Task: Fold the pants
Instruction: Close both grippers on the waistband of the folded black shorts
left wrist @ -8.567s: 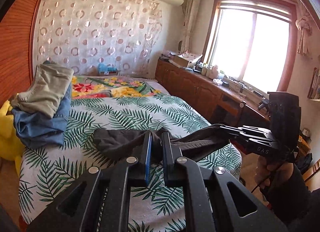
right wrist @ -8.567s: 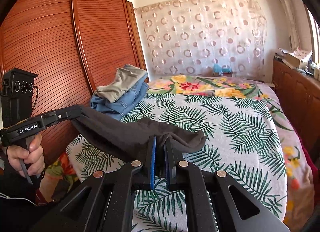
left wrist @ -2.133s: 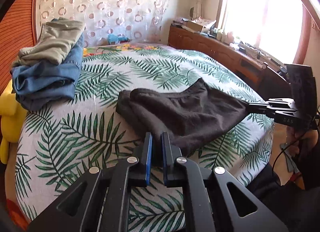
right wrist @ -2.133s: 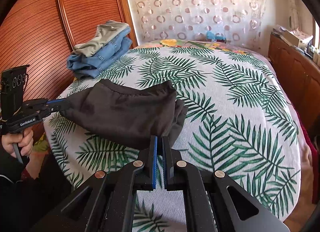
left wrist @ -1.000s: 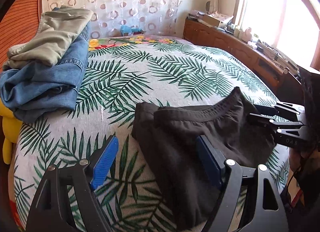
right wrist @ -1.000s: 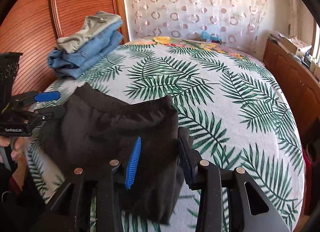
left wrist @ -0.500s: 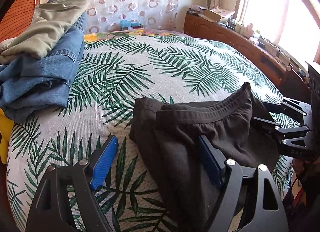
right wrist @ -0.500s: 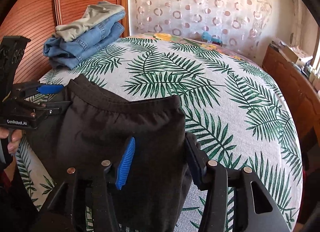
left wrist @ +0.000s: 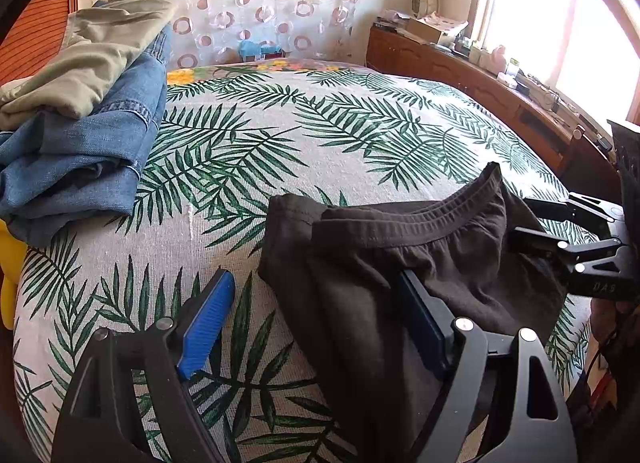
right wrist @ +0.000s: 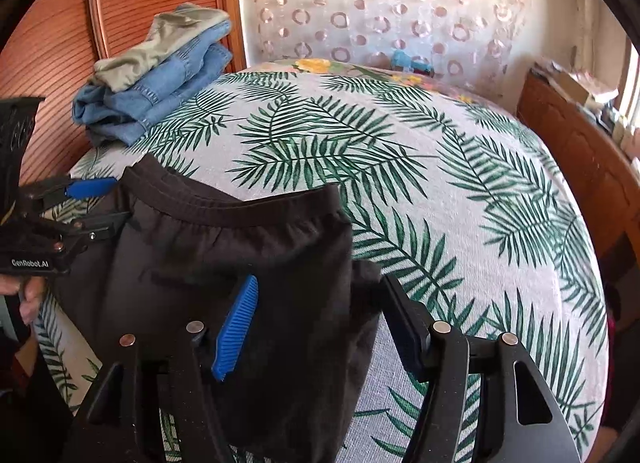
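The dark brown pants lie folded on the palm-leaf bedspread near the bed's front edge, waistband facing the far side; they also show in the right wrist view. My left gripper is open over the pants' left edge and holds nothing. My right gripper is open over the pants' right edge and holds nothing. Each gripper also shows in the other's view, the right gripper at the right and the left gripper at the left, both with jaws apart beside the waistband.
A pile of folded jeans with a khaki garment on top sits at the bed's far left, also in the right wrist view. A wooden cabinet runs along the right side under the window. A wooden wardrobe stands at the left.
Both grippers held the pants shut two seconds ago, laid them on the bed and opened. Since half a second ago both have shifted slightly lower over the cloth, still open.
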